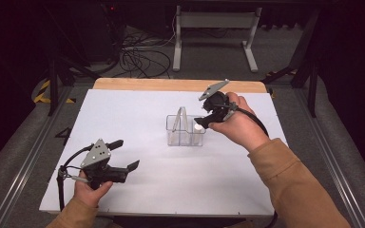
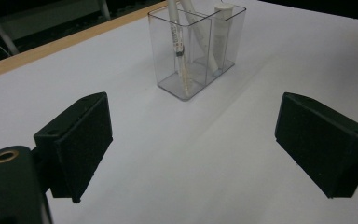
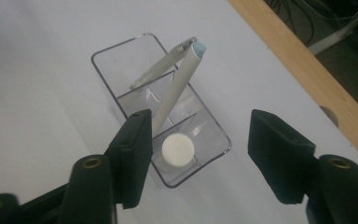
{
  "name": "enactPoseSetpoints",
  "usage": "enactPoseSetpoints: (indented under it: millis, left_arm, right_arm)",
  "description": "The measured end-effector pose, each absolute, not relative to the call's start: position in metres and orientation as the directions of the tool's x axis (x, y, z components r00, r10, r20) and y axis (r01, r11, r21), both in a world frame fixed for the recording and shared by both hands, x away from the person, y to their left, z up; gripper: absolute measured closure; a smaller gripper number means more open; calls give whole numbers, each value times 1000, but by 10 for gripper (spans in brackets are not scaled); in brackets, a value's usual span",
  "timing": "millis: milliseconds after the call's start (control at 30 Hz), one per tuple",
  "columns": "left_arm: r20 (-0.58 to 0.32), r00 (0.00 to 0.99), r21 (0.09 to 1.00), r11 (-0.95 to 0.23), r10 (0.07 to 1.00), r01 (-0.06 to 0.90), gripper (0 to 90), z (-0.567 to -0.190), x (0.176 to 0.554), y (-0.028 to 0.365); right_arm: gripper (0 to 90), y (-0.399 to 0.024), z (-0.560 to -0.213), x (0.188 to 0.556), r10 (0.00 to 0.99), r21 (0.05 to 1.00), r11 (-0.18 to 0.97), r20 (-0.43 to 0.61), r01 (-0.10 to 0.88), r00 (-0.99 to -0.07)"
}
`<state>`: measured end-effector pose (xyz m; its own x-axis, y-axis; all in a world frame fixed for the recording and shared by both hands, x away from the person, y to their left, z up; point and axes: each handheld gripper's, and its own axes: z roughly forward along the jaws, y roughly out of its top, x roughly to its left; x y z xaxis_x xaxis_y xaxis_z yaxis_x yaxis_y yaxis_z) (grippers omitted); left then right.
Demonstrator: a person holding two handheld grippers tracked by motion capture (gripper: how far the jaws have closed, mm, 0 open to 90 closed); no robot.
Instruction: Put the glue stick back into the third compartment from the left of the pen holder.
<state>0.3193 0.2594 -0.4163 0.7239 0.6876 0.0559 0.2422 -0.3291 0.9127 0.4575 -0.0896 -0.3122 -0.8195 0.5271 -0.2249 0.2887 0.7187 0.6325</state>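
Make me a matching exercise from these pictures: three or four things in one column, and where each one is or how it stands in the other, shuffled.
Things
1. white tube
2. two pens
3. left claw
4. right claw

States
A. open, low over the bare table near the front edge
B. upright in the organizer's end compartment
C. open, just above the organizer
D. leaning crossed, tips up

Pairs: 1-B, 2-D, 3-A, 4-C
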Motion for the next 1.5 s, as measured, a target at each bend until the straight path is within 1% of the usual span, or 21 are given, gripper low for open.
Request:
enactPoseSetpoints:
  millis: [100,333,567,767,1100,1500]
  left_arm:
    - [56,722,913,-328,690,242,117,-416,319,260]
    - [55,719,914,-324,693,243,117,-416,317,261]
    - [51,713,918,-314,700,243,117,-416,315,264]
    - [57,708,919,-314,704,239,115,-416,314,265]
    - [51,705,918,-311,707,245,116,-416,314,265]
    - [42,700,924,-294,713,244,116,-415,313,268]
  right_arm:
    - [357,-92,-310,456,527,658,703,-229,269,-818]
    - [323,-97,-307,450,529,700,675,-238,234,-815]
    - [274,-106,-304,439,536,776,607,-241,171,-809]
    - [273,-117,-303,430,547,818,556,-227,147,-806]
    - [264,-132,-304,423,560,844,516,-202,148,-804]
    - [264,-151,-315,406,564,898,430,-185,96,-804]
